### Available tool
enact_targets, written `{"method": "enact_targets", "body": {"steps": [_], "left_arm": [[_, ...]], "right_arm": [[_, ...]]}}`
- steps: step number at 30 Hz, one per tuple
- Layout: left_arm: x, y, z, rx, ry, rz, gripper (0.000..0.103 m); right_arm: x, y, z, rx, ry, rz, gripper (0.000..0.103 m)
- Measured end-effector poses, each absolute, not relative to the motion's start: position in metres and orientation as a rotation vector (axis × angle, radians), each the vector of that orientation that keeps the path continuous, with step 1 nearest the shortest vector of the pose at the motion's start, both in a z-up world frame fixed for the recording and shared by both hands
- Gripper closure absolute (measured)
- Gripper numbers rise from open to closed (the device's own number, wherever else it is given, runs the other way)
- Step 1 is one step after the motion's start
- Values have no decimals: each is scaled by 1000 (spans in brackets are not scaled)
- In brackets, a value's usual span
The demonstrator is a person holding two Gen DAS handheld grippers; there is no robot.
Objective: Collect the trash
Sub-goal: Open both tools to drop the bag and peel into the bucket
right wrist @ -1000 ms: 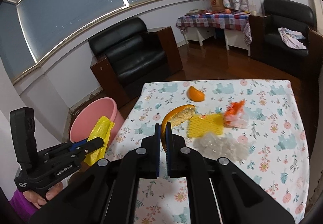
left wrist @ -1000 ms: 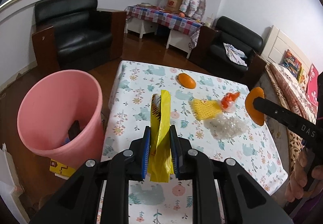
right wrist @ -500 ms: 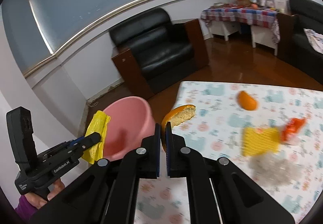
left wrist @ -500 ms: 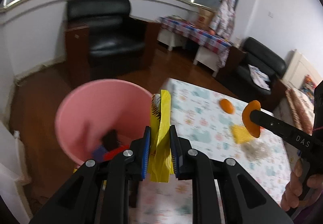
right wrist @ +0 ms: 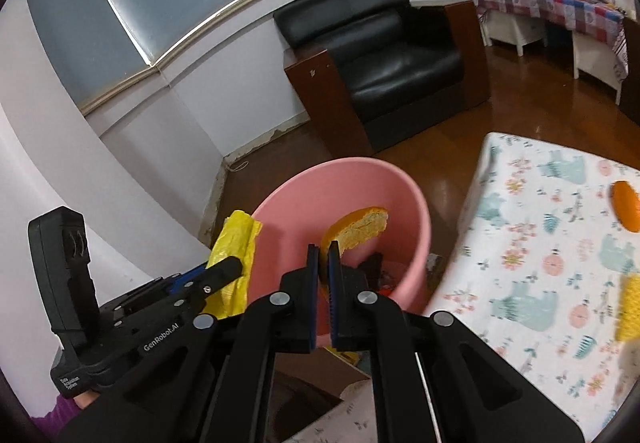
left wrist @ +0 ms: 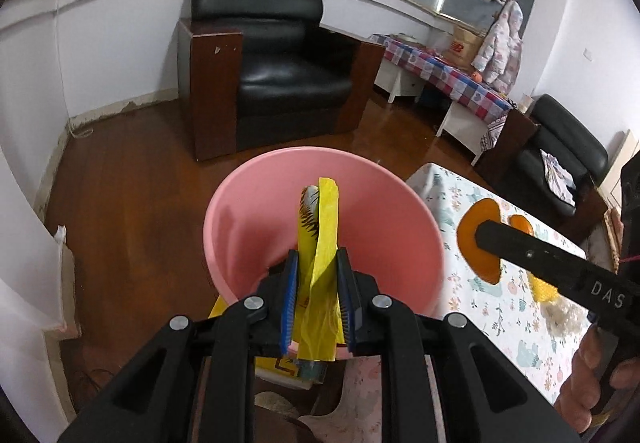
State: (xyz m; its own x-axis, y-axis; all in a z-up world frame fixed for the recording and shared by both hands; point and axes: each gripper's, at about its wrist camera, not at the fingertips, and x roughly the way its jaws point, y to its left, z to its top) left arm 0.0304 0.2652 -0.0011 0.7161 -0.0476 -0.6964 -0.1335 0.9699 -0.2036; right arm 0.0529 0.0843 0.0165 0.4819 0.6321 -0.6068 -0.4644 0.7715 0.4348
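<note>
My left gripper point(left wrist: 318, 263) is shut on a yellow snack wrapper point(left wrist: 320, 227) and holds it over the mouth of the pink bin point(left wrist: 248, 219). My right gripper point(right wrist: 324, 255) is shut on a piece of orange peel point(right wrist: 360, 227), held above the pink bin point(right wrist: 400, 199) near its rim. In the left wrist view the peel point(left wrist: 476, 239) hangs just right of the bin, over the table edge. In the right wrist view the wrapper point(right wrist: 236, 247) sits at the bin's left rim. Dark trash lies inside the bin point(right wrist: 376, 263).
The floral-cloth table point(right wrist: 540, 243) stands right of the bin, with another orange peel point(right wrist: 626, 207), a yellow mesh piece point(right wrist: 630, 307) and clear plastic on it. A black armchair point(left wrist: 280, 71) stands behind the bin. A yellow box point(left wrist: 288, 373) lies on the floor by the bin.
Both grippers have swung left from over the table to over the pink bin, each still holding its piece of trash.
</note>
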Motion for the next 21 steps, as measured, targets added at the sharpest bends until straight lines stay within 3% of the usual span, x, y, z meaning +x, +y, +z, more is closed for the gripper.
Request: {"method": "enact_targets", "body": {"steps": [8,10,12,13,15,21], "left_arm": [[48,274,-18,-284,817,57,84],[51,277,-20,-294,826,62,78],[51,279,-21,-303,828,71,60],[51,280,-21,-305,824,80,59],[50,280,-22,-307,826,79,58],[47,276,-21,-318,826,83,58]], "right_arm": [[65,111,0,217,875,691,98],[68,115,-5,215,897,682,98],[69,116,-10,213,921,673,97],[71,118,-11,213,930,671,95],[71,116,-13,228,940,676,73],[66,107,-11,240,923,675,69]]}}
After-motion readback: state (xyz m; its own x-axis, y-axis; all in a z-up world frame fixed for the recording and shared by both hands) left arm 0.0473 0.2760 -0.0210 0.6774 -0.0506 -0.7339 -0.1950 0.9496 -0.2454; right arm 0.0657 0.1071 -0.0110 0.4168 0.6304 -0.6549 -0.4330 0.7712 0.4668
